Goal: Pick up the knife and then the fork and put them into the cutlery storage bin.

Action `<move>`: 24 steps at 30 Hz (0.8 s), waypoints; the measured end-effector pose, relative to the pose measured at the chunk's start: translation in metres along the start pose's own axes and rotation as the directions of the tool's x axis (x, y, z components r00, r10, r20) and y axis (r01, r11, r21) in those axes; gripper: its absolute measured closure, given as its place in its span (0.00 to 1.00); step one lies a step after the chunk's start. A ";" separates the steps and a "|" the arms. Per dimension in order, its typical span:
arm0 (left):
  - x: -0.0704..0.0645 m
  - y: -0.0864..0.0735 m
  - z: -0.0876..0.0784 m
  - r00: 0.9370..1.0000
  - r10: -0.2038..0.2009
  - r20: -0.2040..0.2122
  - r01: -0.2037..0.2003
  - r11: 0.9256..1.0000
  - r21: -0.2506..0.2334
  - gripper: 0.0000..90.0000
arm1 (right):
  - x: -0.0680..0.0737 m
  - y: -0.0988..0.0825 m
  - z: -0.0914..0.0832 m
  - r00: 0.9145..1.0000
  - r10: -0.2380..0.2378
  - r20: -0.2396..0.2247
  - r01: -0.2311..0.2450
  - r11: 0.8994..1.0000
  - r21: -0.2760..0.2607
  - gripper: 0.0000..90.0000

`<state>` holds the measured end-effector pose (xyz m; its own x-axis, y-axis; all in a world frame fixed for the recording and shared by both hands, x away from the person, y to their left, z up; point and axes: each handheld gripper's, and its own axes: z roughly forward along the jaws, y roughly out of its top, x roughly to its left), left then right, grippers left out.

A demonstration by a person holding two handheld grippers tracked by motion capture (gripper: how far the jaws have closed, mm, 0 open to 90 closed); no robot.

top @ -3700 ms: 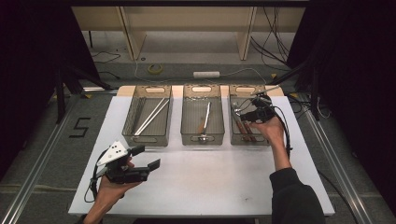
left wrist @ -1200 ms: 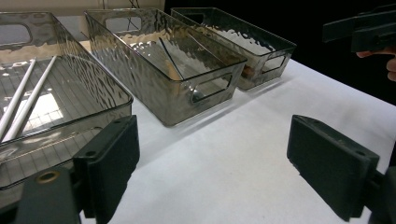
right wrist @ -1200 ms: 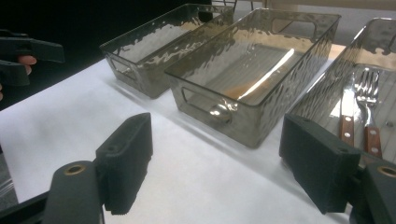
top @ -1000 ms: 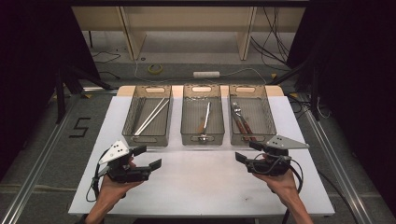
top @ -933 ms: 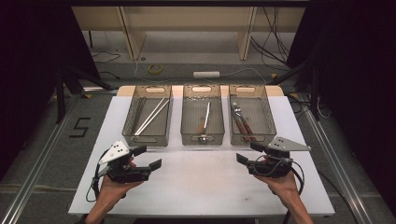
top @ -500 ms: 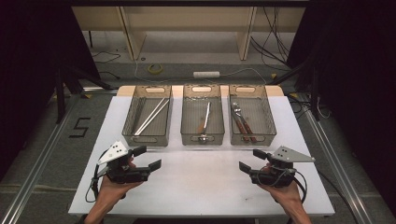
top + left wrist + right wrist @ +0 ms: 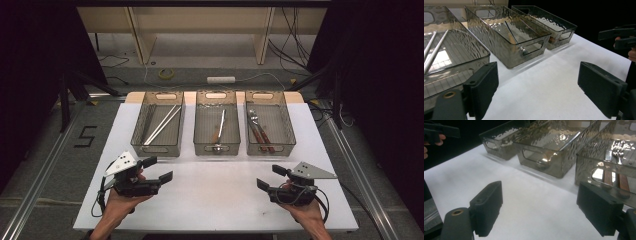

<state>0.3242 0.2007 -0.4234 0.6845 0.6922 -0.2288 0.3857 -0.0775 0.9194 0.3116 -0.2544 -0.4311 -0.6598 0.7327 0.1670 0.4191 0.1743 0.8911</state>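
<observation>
Looking down at the white table [image 7: 215,195], we see three clear plastic bins in a row at its far side. Both our grippers rest near the front edge, well apart from the bins, and both are empty. The left gripper [image 7: 157,169] has its jaws spread wide, and the right gripper [image 7: 272,177] stands wide too, with only bare table between the jaws.

The right bin [image 7: 287,127] is the one nearest to our right gripper. It holds the wooden-handled cutlery [image 7: 260,132], lying flat along the bottom; the fork [image 7: 617,152] is clear in the right gripper view. The middle bin [image 7: 200,127] holds a spoon-like utensil [image 7: 219,131] and the left bin [image 7: 137,127] holds pale chopsticks [image 7: 161,125].

We judge the cutlery to be stiff and rather light. The metal part is probably slippery, so the wooden handles are the better place to take hold, across the narrow width near the middle. The bin walls leave little room, so we would come from above. The chopsticks are thin and may roll.
</observation>
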 end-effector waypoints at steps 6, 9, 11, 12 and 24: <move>0.000 0.000 -0.001 1.000 0.000 0.005 0.000 1.000 -0.001 0.18 | 0.000 -0.005 0.000 1.000 0.001 0.013 -0.001 1.000 0.009 0.24; 0.000 0.000 -0.001 1.000 -0.002 0.008 0.002 1.000 -0.001 0.18 | 0.001 -0.006 -0.001 1.000 -0.005 0.016 0.004 1.000 0.008 0.24; 0.000 0.000 -0.001 1.000 -0.002 0.009 0.002 1.000 0.000 0.18 | 0.001 -0.007 -0.002 1.000 -0.006 0.017 0.006 1.000 0.007 0.24; 0.000 0.000 -0.001 1.000 -0.001 0.010 0.001 1.000 -0.001 0.18 | 0.001 -0.007 -0.002 1.000 -0.008 0.020 0.008 1.000 0.007 0.24; 0.000 0.000 0.000 1.000 0.001 0.011 -0.001 1.000 0.000 0.18 | 0.001 -0.006 -0.003 1.000 -0.012 0.022 0.012 1.000 -0.006 0.24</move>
<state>0.3239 0.2008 -0.4234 0.6918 0.6840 -0.2312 0.3850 -0.0785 0.9196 0.3064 -0.2563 -0.4348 -0.6509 0.7448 0.1471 0.4074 0.1793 0.8955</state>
